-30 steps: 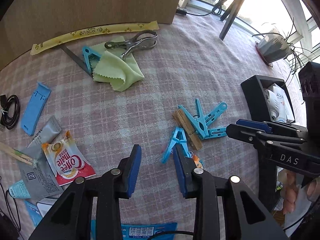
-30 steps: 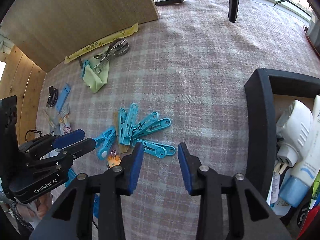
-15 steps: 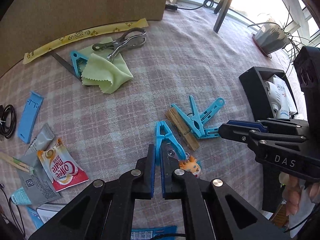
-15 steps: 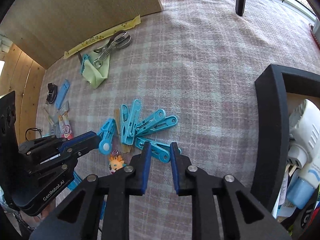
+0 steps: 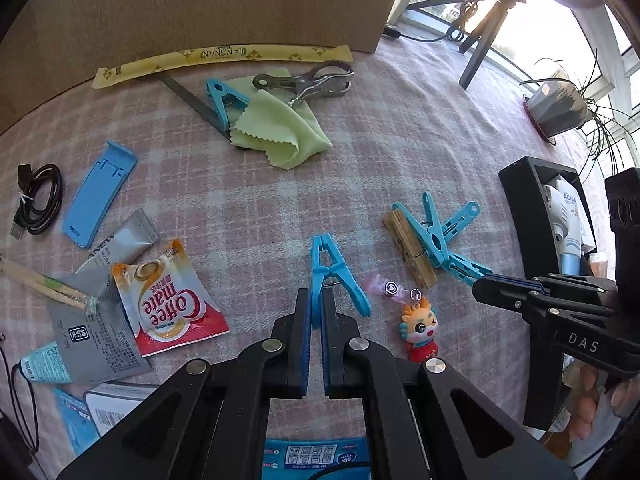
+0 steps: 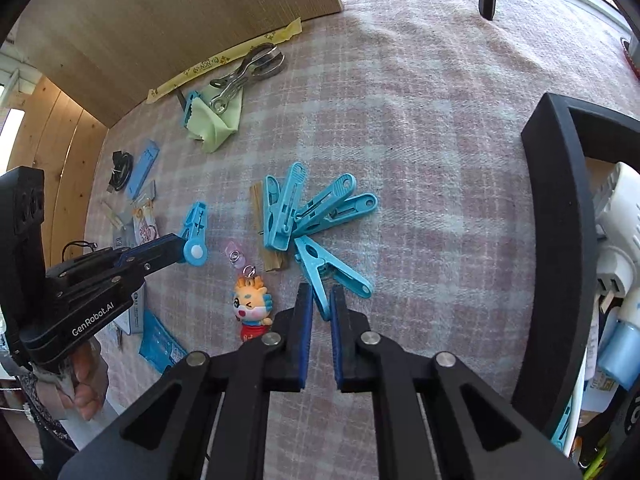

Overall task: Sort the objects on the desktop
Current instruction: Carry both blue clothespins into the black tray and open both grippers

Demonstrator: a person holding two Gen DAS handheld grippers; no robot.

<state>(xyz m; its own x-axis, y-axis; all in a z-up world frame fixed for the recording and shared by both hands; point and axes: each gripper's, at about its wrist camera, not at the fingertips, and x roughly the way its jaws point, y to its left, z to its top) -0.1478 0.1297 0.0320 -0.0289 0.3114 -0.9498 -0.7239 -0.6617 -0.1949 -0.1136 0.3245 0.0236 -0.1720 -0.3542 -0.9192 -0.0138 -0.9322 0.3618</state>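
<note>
- Blue pads of the left gripper (image 5: pixel 316 312) clamp one handle of a lone clothespin (image 5: pixel 334 272) on the table (image 5: pixel 400 140).
- Right gripper (image 6: pixel 320 304), having just closed, pinches a second clothespin (image 6: pixel 332 270) beside the peg pile (image 6: pixel 304 212).
- Only the left view shows the Coffee mate sachet (image 5: pixel 168 300) clearly.

A pink plaid tablecloth (image 5: pixel 400 152) carries blue clothespins (image 6: pixel 316 212), a green cloth (image 5: pixel 280 136) and sachets (image 5: pixel 168 300).

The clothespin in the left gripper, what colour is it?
Light blue. The clothespin shows best in the left wrist view, clamped in the left gripper.
</note>
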